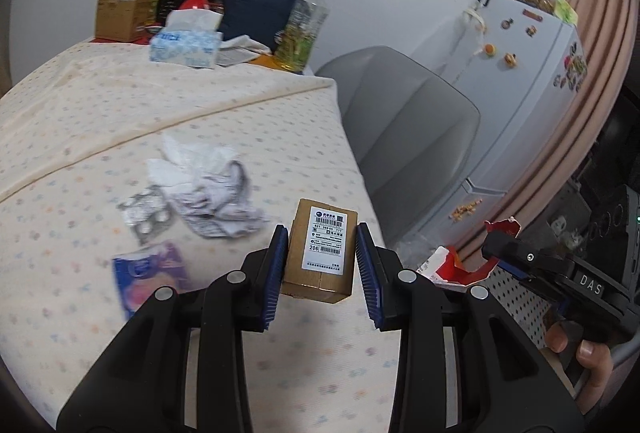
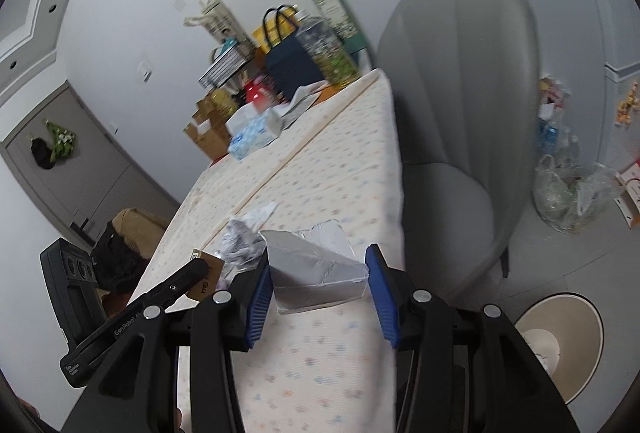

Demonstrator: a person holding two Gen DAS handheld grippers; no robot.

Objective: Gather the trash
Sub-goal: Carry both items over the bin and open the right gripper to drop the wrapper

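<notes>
Left gripper: lower centre of the left wrist view, angled downward over the table. Jaws partly closed around a small brown cardboard box with a white shipping label; the left pad presses its side, the right pad sits at its edge. The box is lifted clear of the cloth.

Right gripper: lower centre of the right wrist view, tilted down over the table's right edge. Jaws about half closed on a torn, flattened carton, silver-lined inside, red and white outside; it spans the gap between the blue pads. In the left wrist view the same gripper sits at lower right, with the person's fingers wrapped under its handle.

Remaining on the cloth, left-centre of the left wrist view: crumpled white paper, empty blister pack, blue-and-pink wrapper.

Floor, lower right of the right wrist view: round beige bin. Grey chair beside the table.
</notes>
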